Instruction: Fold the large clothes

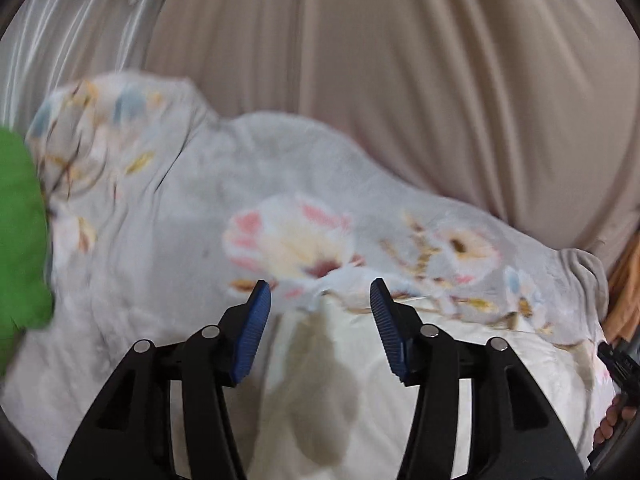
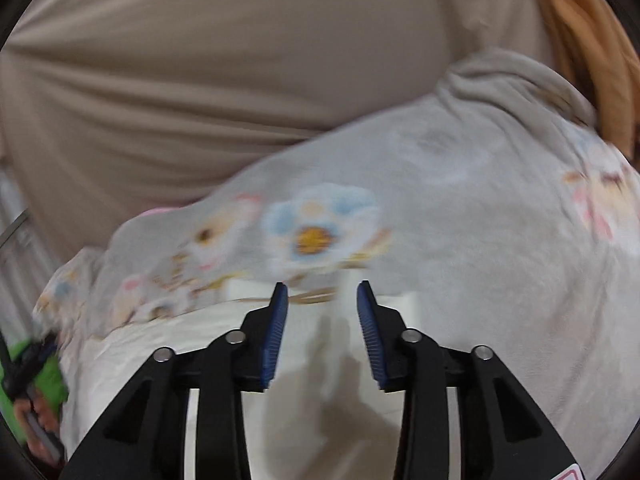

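Both claws, left claw (image 1: 316, 292) and right claw (image 2: 322, 294), agape over floral quilt (image 1: 280, 216).

The floral quilt (image 1: 192, 200) lay rumpled, pale grey with pastel flowers, folded edge running from 9 to 3 o'clock, cream underside (image 1: 460, 360) exposed at 6 o'clock.

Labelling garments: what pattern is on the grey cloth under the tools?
Pale grey cloth with a floral print: pink, blue and yellow flowers. Clearest in the left wrist view.
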A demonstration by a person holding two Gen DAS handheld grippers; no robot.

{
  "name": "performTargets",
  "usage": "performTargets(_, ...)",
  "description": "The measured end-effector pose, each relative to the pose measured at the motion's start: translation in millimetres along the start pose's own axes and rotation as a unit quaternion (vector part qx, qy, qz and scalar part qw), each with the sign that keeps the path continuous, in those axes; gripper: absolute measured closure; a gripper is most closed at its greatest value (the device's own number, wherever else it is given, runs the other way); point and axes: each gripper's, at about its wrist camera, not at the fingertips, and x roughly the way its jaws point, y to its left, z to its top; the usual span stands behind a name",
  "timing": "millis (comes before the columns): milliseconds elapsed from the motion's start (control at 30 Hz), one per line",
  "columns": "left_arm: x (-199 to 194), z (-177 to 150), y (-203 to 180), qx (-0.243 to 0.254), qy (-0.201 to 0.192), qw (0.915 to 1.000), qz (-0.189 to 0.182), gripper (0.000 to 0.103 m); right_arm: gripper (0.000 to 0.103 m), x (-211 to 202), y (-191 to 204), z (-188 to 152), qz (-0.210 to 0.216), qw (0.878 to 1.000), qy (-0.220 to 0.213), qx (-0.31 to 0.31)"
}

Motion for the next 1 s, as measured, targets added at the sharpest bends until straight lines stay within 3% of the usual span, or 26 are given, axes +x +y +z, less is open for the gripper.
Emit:
performTargets(67, -14, 0, -38, 0.042, -0.003, 0.998, -0.047, 0.053, 0.071, -1, 48, -11, 0.048, 0.997, 0.015, -0.057)
performTargets(167, -4, -21, -95, 0.102, 0.039, 0.9887, -0.103, 0.053, 0.077, 21, 135, -56, 0.133, 0.974, 0.086, -0.164)
performTargets(233, 18, -47, -119, 0.122, 0.084, 0.9819, -0.118, 0.053, 0.089, 36, 169, -88, 0.152, 0.957, 0.127, -0.213)
performTargets(300, 42, -74, -127, 0.134, 0.124, 0.9771, -0.11, 0.053, 0.09, 45, 183, -115, 0.132, 0.947, 0.139, -0.257)
performTargets(367, 55, -90, -118, 0.135, 0.139, 0.9764, -0.095, 0.053, 0.091, 47, 171, -120, 0.114, 0.947, 0.133, -0.269)
performTargets(400, 57, -93, -110, 0.136, 0.135, 0.977, -0.093, 0.054, 0.096, 46, 154, -114, 0.103, 0.952, 0.133, -0.254)
performTargets(467, 52, -91, -87, 0.137, 0.119, 0.9806, -0.075, 0.054, 0.103, 43, 113, -103, 0.079, 0.964, 0.132, -0.215)
performTargets(600, 48, -82, -37, 0.119, 0.105, 0.9871, -0.02, 0.054, 0.103, 29, 4, -81, 0.025, 0.988, 0.118, -0.099)
performTargets(733, 48, -79, 6, 0.08, 0.108, 0.9909, 0.001, 0.055, 0.103, 14, -64, -76, -0.018, 0.995, 0.099, -0.02)
performTargets(867, 43, -66, 7, 0.057, 0.109, 0.9922, 0.018, 0.061, 0.103, 10, -75, -63, -0.057, 0.994, 0.092, 0.006)
performTargets(933, 34, -47, -3, 0.039, 0.09, 0.9951, 0.013, 0.058, 0.099, 6, -55, -50, -0.084, 0.994, 0.069, -0.025)
performTargets(1000, 33, -26, -18, 0.043, 0.066, 0.9969, -0.001, 0.05, 0.093, 11, -31, -34, -0.075, 0.995, 0.053, -0.05)
